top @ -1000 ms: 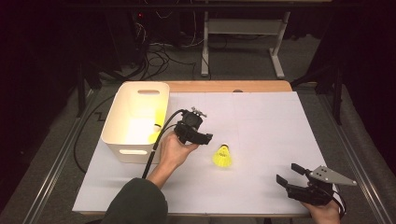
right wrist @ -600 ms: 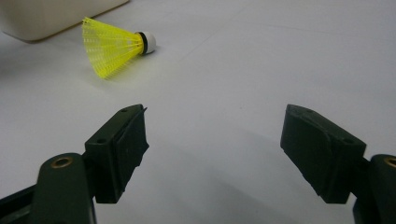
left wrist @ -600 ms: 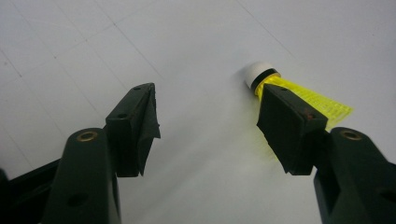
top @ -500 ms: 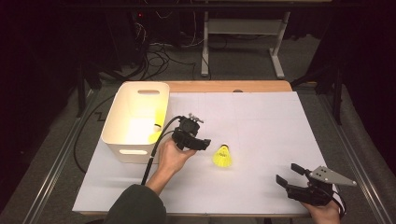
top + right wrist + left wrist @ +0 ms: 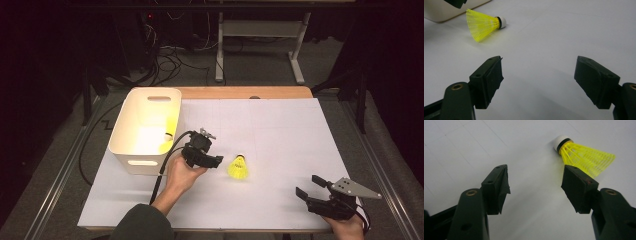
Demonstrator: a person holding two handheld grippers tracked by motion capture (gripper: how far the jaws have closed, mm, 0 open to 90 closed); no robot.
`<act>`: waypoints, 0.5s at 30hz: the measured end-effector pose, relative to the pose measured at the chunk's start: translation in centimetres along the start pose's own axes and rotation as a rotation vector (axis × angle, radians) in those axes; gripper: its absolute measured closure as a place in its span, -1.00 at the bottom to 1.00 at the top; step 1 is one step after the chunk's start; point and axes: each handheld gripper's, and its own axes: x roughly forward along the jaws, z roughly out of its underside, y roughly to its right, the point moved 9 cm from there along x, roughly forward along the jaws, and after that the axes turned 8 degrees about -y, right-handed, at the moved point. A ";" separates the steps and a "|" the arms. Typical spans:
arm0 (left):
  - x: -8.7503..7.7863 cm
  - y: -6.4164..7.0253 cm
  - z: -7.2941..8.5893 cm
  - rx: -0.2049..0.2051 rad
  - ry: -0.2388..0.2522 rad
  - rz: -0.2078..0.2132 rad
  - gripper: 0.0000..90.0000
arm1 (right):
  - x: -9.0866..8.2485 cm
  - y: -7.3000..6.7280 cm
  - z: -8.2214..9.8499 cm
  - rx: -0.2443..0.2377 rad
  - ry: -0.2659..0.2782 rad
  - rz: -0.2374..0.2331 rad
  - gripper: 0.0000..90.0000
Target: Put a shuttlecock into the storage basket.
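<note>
— High view first: where's the yellow shuttlecock (image 5: 238,168)?
— Lying on its side on the white table sheet (image 5: 280,130), just right of the left gripper (image 5: 212,161), not touching it.
— Jaws?
— Left gripper view has them wide apart, nothing between; the shuttlecock sits just past one jaw tip. The right gripper (image 5: 310,186) rests near the table's front edge, jaws spread too, holding nothing.
— And the white bin (image 5: 145,131)?
— Left of the hand.

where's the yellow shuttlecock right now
In the high view the yellow shuttlecock lies on its side on the white sheet, just right of the open left gripper, with the white bin further left.
</note>
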 end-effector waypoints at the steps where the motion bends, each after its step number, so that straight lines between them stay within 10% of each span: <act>1: 0.0 0.0 0.2 0.005 -0.005 -0.002 -0.12 | 0.0 0.0 0.0 0.002 0.001 0.000 -0.49; 15: 0.6 0.7 1.3 0.017 -0.005 0.030 -0.11 | -0.1 0.0 0.0 0.001 0.002 0.002 -0.49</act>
